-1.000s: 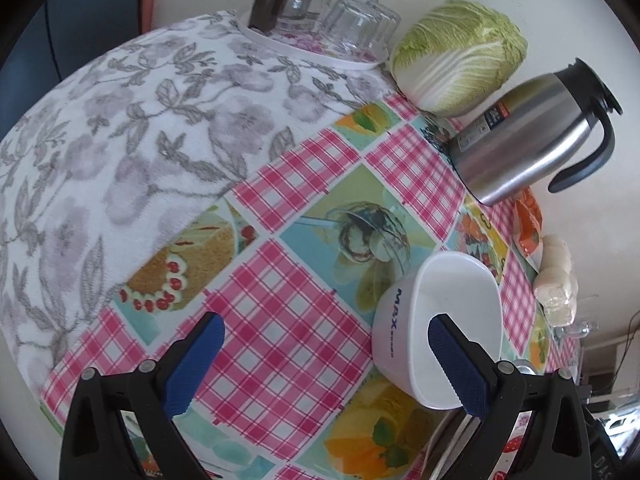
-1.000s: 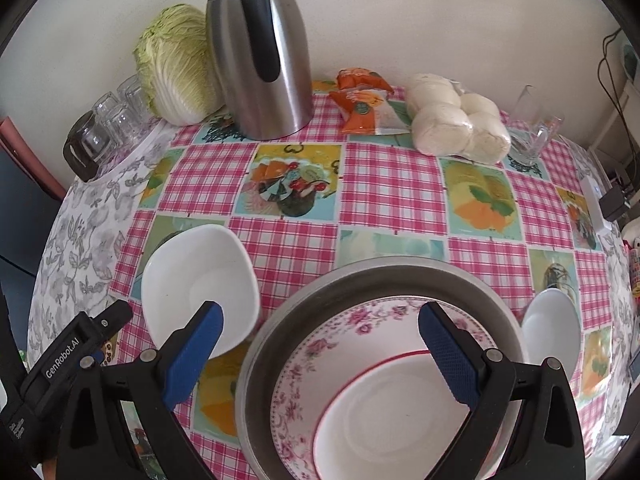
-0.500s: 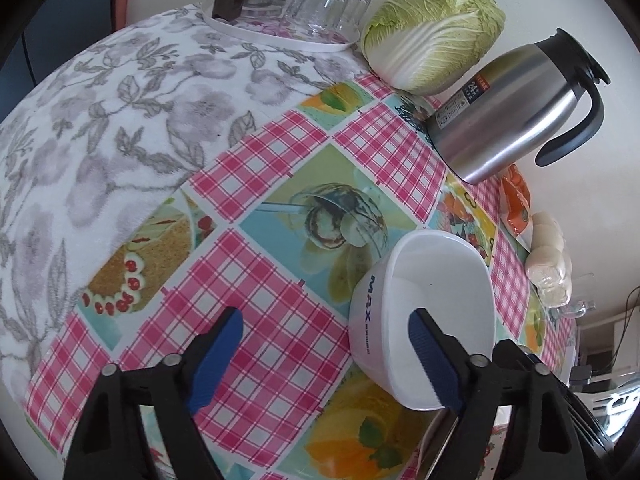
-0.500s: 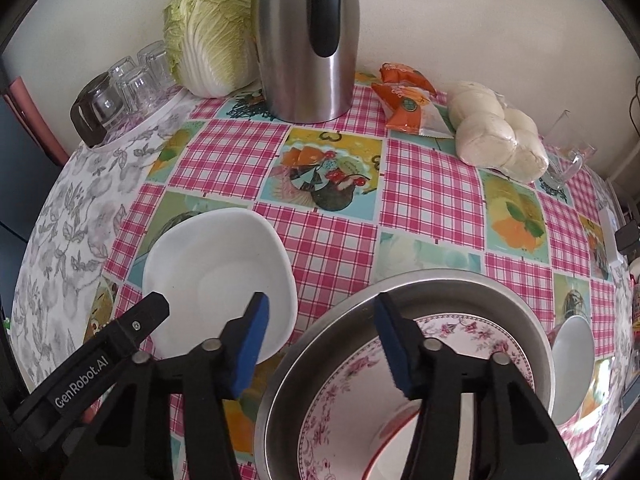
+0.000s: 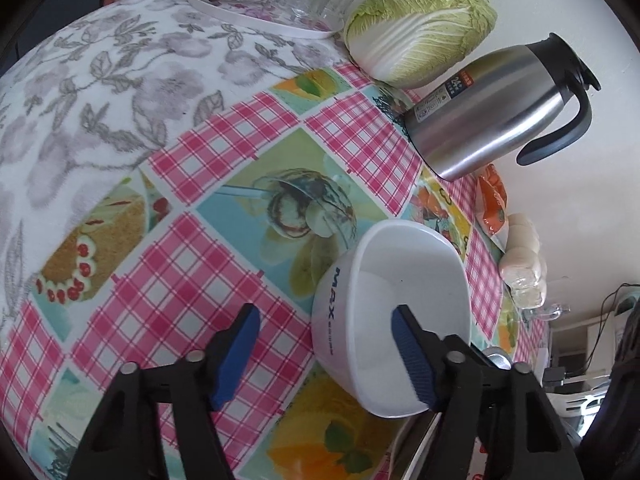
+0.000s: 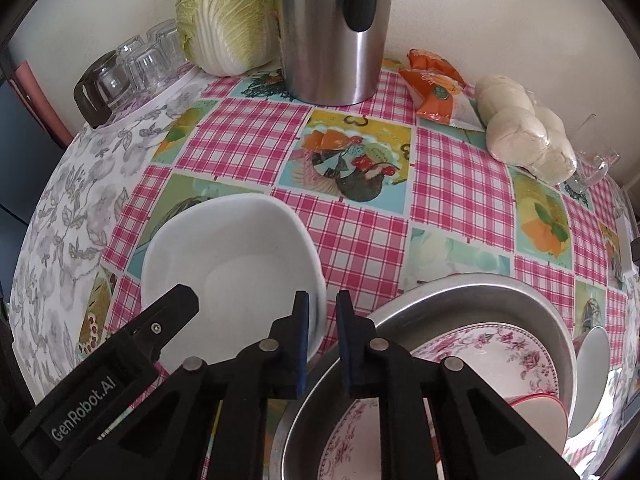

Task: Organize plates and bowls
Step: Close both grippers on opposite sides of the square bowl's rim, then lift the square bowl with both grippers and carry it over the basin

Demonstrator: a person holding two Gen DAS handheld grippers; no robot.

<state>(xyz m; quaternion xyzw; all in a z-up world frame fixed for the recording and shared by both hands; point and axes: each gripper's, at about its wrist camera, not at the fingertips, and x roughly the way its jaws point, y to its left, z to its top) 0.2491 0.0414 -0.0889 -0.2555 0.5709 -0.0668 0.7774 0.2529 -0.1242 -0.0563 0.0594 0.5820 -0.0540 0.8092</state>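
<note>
A white bowl sits left of centre in the right wrist view, upright on the checked tablecloth; nothing is visible inside it. In the left wrist view the same bowl lies lower right, lettered "MAX" on its wall.

At lower right of the right wrist view a metal basin holds a floral plate, with a red-rimmed dish resting on that plate. A further white dish stands just outside the basin's right rim.

Right gripper: fingers nearly together, a narrow gap between the blue pads, straddling the white bowl's near rim. Whether the pads press on the rim cannot be told.

Left gripper: fingers well apart. The right-hand pad sits over the bowl's interior, the other over bare cloth; the bowl's near wall lies between them, and nothing is clamped.

A steel carafe, cabbage and upturned glasses stand along the upper edge.
</note>
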